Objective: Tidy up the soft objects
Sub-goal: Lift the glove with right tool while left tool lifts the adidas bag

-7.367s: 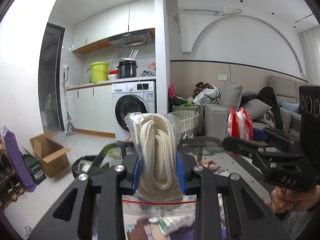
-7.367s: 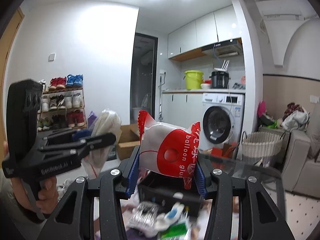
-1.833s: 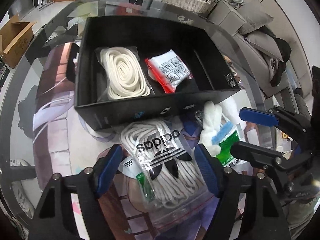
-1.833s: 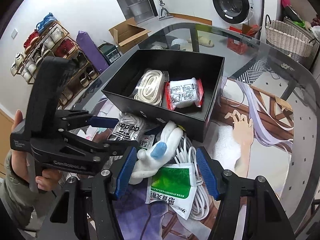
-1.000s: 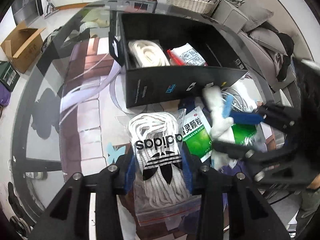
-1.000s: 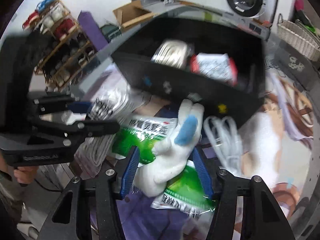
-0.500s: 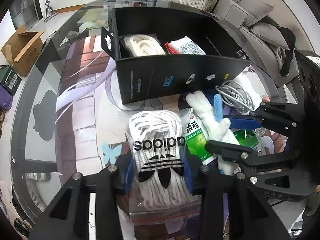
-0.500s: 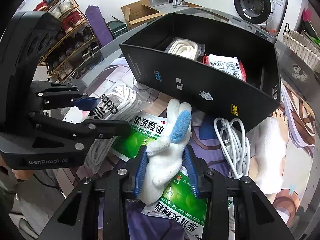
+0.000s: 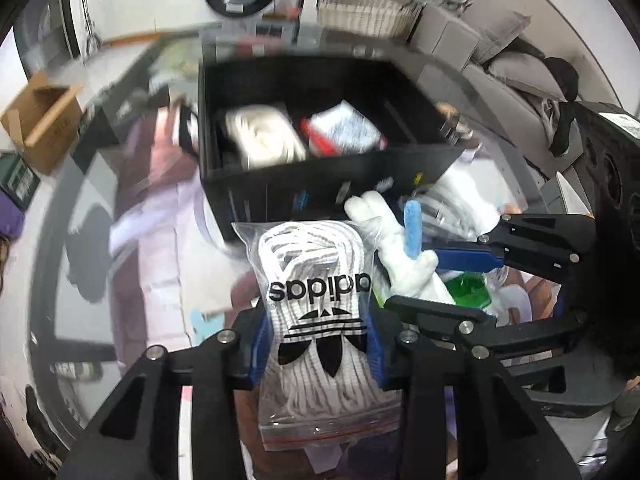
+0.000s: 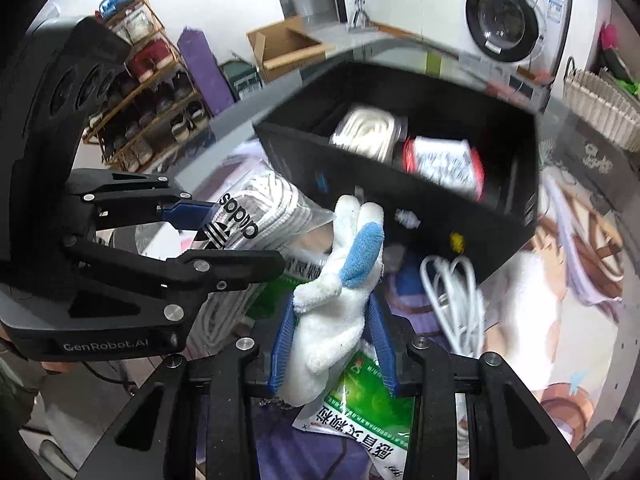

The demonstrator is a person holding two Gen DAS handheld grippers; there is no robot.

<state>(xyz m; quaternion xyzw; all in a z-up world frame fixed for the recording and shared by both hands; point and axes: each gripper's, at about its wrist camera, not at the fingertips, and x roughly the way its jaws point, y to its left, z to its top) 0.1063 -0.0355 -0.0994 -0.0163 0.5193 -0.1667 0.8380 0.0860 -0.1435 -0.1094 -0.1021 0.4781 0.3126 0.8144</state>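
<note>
My left gripper (image 9: 318, 344) is shut on a clear adidas bag of white rope (image 9: 316, 280) and holds it above the table, in front of the black box (image 9: 320, 188). My right gripper (image 10: 332, 344) is shut on a white plush rabbit with a blue ear (image 10: 340, 292), lifted beside the bag (image 10: 248, 216). The rabbit also shows in the left wrist view (image 9: 400, 240). The black box (image 10: 440, 216) holds a cream rope coil (image 10: 372, 128) and a red-edged white packet (image 10: 444, 164). The left gripper (image 10: 224, 236) is to the rabbit's left.
On the printed mat lie a green medicine sachet (image 10: 360, 408), a white cable coil (image 10: 460, 300) and a white cloth (image 10: 532, 300). A wicker basket (image 9: 368, 12), a washing machine (image 10: 504, 20), a shoe rack (image 10: 140, 92) and a cardboard box (image 10: 284, 44) stand around the glass table.
Both grippers have risen from the table with their loads, the rope bag and the plush rabbit, and moved toward the black box. The view is blurred with motion.
</note>
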